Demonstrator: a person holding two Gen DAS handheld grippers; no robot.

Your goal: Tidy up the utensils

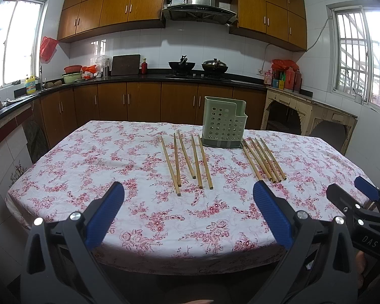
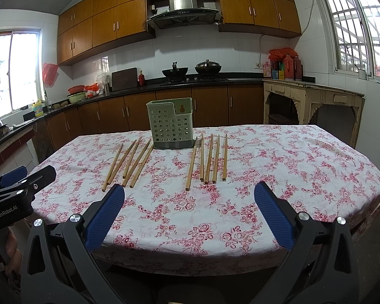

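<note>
A green perforated utensil holder [image 1: 223, 122] stands upright on the floral tablecloth [image 1: 139, 215]; it also shows in the right wrist view [image 2: 170, 124]. Several wooden chopsticks lie in a left group [image 1: 187, 160] and a right group [image 1: 264, 160], seen again as a left group [image 2: 129, 162] and a right group [image 2: 209, 159]. My left gripper [image 1: 188, 192] is open and empty, hovering near the table's front edge short of the chopsticks. My right gripper [image 2: 189, 193] is open and empty, likewise at the front edge. Each gripper shows at the edge of the other's view.
The table [image 2: 316, 167] stands in a kitchen. Behind it run a dark counter with woks [image 1: 197, 67], wooden cabinets [image 1: 144, 101] and an old cream side table [image 1: 316, 109] at the right. Windows are on both sides.
</note>
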